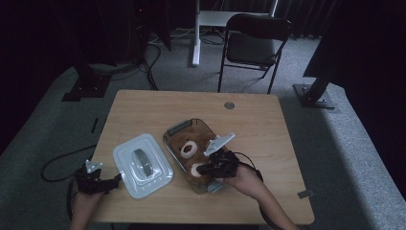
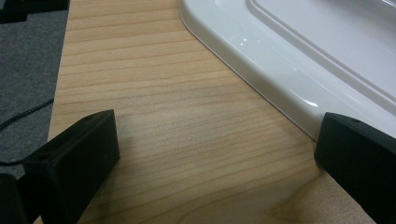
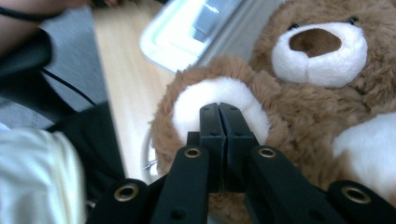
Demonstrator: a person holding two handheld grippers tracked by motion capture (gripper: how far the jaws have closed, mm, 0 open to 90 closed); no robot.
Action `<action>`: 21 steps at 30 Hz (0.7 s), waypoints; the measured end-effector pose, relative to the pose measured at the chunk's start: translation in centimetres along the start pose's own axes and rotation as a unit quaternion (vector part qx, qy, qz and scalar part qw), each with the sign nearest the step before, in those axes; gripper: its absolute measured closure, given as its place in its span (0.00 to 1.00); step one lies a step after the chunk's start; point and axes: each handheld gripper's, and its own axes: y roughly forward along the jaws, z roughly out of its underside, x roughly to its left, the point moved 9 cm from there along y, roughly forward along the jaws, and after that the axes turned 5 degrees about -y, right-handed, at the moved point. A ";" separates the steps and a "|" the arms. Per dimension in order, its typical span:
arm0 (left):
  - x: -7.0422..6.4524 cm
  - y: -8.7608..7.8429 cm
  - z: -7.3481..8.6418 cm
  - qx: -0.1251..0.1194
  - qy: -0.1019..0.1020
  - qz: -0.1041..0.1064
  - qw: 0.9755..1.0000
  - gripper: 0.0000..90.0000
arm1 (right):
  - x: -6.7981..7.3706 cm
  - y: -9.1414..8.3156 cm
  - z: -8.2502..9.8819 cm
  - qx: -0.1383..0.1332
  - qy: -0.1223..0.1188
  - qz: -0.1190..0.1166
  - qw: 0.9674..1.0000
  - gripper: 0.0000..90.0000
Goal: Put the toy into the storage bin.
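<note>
The right gripper [image 3: 219, 109] has its jaws pressed flat together with nothing between them, their tips right at the white pad of the bear's paw [image 3: 219, 100]; whether they touch the fur cannot be told. In the high view this gripper [image 1: 207, 167] hangs over the near end of a clear glass dish [image 1: 173, 129], and the brown bear [image 1: 191, 151] lies inside that dish, filling most of it. Beyond the jaws in the right gripper view sits the bear's white muzzle [image 3: 317, 53] with its brown nose, and past the paw, to the upper left, the white lid [image 3: 187, 32] lies on the table [image 3: 123, 88].

The left gripper [image 2: 215, 154] stands with its jaws wide apart and only bare wood between them. Its one jaw is just beside the lid's rim [image 2: 280, 88], though contact cannot be told. In the high view the left gripper [image 1: 103, 182] rests near the table's near left edge, and the lid [image 1: 142, 165] lies flat between it and the dish, close beside the dish.
</note>
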 end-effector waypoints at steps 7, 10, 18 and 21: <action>0.0 0.0 0.0 -0.001 0.000 0.000 1.000 0.01 | -1.5 2.5 -0.5 0.055 -0.015 0.003 0.998 0.99; 0.0 0.0 0.0 -0.002 0.000 0.000 1.000 0.01 | -1.8 3.8 -0.7 0.107 -0.039 0.008 0.993 1.00; 0.0 0.0 0.0 -0.002 0.000 0.000 1.000 0.01 | -2.0 5.8 -0.6 0.169 -0.058 0.006 0.984 1.00; 0.0 0.0 0.0 -0.002 0.000 0.000 1.000 0.01 | -2.0 6.4 -0.4 0.188 -0.054 -0.004 0.981 1.00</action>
